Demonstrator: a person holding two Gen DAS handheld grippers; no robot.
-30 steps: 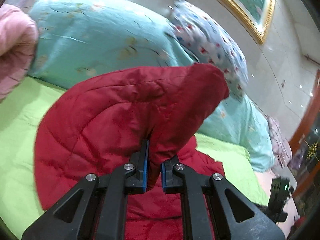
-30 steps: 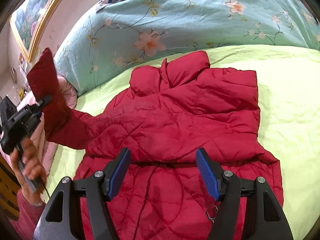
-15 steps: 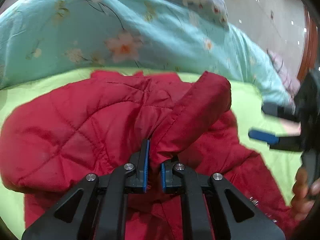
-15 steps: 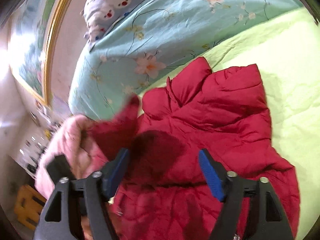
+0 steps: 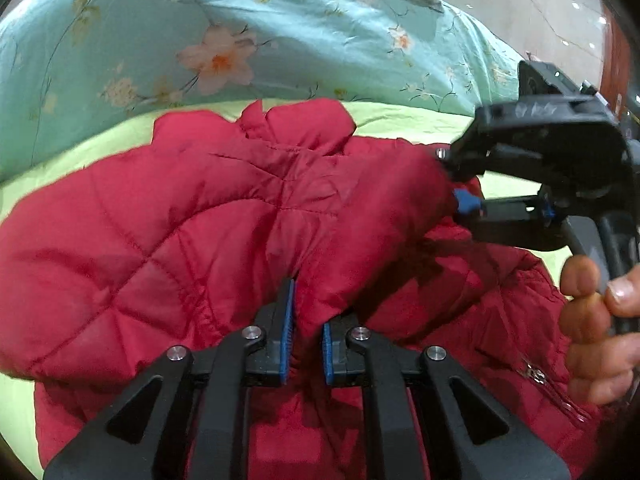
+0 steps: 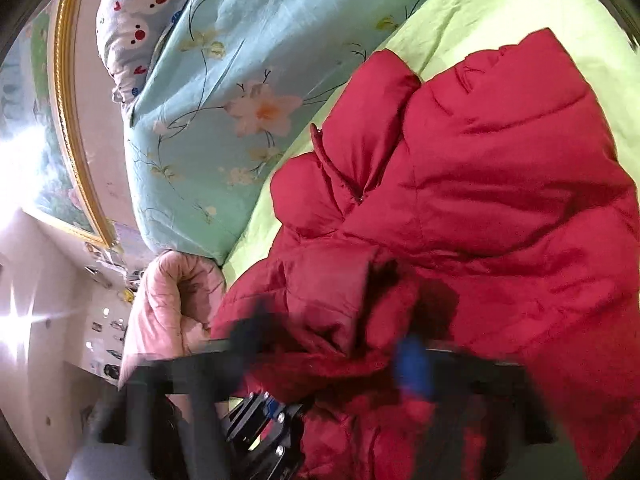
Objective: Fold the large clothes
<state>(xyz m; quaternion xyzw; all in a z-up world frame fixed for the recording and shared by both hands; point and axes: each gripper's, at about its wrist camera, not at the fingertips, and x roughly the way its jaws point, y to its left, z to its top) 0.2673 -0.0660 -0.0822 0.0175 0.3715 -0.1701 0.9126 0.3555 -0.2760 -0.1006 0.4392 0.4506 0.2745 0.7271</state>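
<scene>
A red quilted puffer jacket (image 5: 224, 216) lies on a lime-green bed sheet (image 5: 400, 120). My left gripper (image 5: 306, 340) is shut on the jacket's sleeve, which lies folded across the body. My right gripper (image 5: 460, 184) comes in from the right with its jaws apart around the sleeve's cuff end. In the right wrist view the jacket (image 6: 500, 184) fills the frame and my right gripper (image 6: 332, 344) is motion-blurred, open around the cuff (image 6: 332, 292). The left gripper (image 6: 260, 416) shows below it.
A turquoise floral quilt (image 5: 200, 40) is piled at the head of the bed, with a cartoon-print pillow (image 6: 136, 12) on top. A pink padded garment (image 6: 172, 300) lies at the bed's left side. A gold-framed picture (image 6: 68, 100) hangs on the wall.
My left gripper has carried the sleeve from raised at the left down across the jacket body. My right gripper has swung left and down to the cuff, jaws still apart.
</scene>
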